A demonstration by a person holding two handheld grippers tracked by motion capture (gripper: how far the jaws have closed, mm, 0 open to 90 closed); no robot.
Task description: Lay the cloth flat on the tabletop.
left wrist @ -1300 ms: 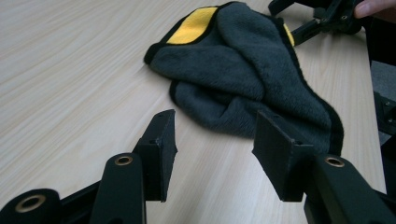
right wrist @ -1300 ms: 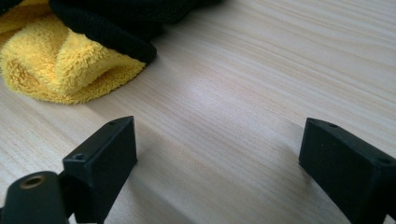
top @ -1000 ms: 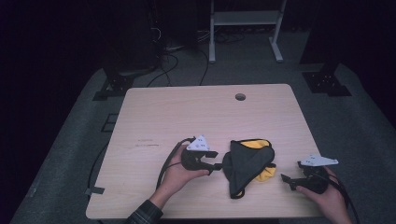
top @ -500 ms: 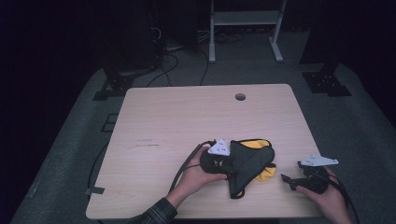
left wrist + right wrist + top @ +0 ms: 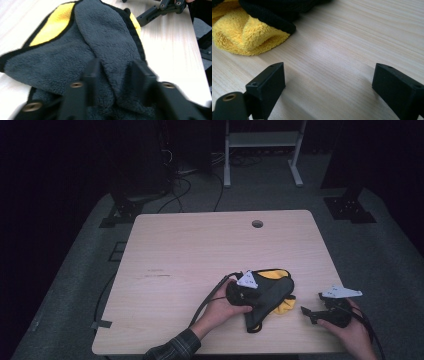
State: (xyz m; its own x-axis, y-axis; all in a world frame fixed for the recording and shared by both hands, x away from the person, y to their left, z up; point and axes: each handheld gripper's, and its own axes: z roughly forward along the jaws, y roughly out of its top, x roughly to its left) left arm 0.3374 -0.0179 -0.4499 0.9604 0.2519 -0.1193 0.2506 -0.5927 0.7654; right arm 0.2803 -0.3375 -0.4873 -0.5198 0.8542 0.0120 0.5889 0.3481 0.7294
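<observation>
Lying near the front edge of the table (image 5: 200,245), the grey and yellow cloth (image 5: 82,47) has a fold between the closing jaws of the left gripper (image 5: 113,75). The right gripper (image 5: 328,82) rests beside it, wide open and holding nothing.

Grey fleece cloth (image 5: 100,42) with yellow lining, black trim; pale wood-grain table (image 5: 200,250).

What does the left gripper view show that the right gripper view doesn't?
Left gripper view: the left tool, whose jaws have just been closing, pinches a raised fold of the grey fleece cloth; the right tool lies beyond it. Right gripper view: that tool's open jaws over bare table, beside the cloth's rolled yellow lining. Both: yellow fleece, the black trim and the table.
</observation>
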